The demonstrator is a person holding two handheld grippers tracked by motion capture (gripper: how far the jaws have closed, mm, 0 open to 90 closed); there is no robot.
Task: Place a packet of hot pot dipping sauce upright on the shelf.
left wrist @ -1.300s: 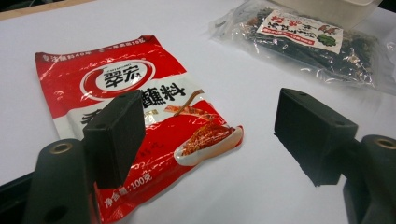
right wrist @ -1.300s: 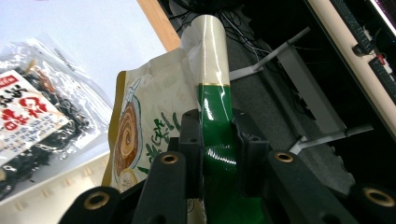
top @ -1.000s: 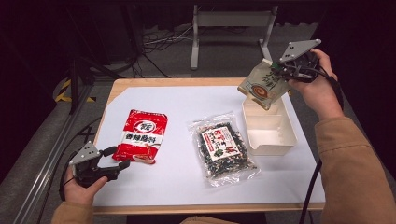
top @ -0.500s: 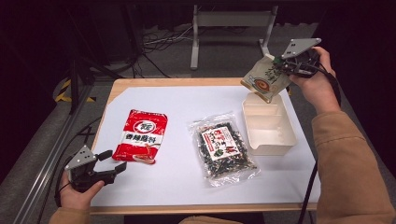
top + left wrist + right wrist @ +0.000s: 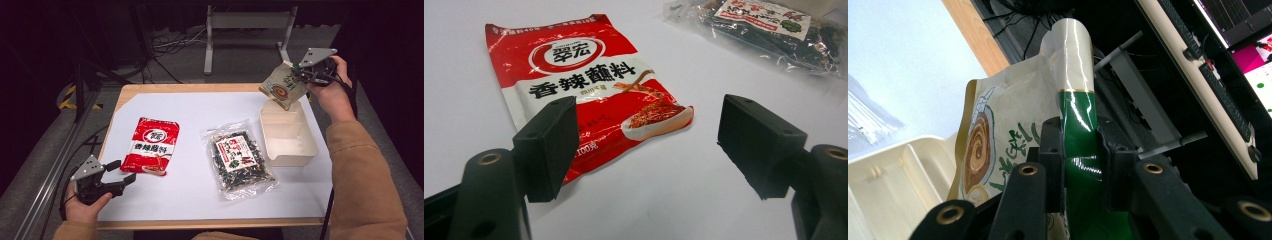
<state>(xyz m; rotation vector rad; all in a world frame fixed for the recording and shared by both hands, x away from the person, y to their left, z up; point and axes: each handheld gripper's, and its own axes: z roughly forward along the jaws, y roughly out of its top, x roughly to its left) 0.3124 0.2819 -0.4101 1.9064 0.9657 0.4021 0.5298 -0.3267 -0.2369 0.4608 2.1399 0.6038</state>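
We see bright white table, dark surroundings. We note glare streak on green pouch; near black jaws soft, clear packet blurred.

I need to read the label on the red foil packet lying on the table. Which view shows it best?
The left gripper view: the red foil packet lies close, printing legible, between the open left claw. The high view shows it whole but small.

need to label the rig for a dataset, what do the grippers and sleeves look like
Both grippers, left and right, are black with a grey three-cornered plate on top, blocky fingers and brass-coloured rivets. A black cable trails from each. The sleeve is tan.
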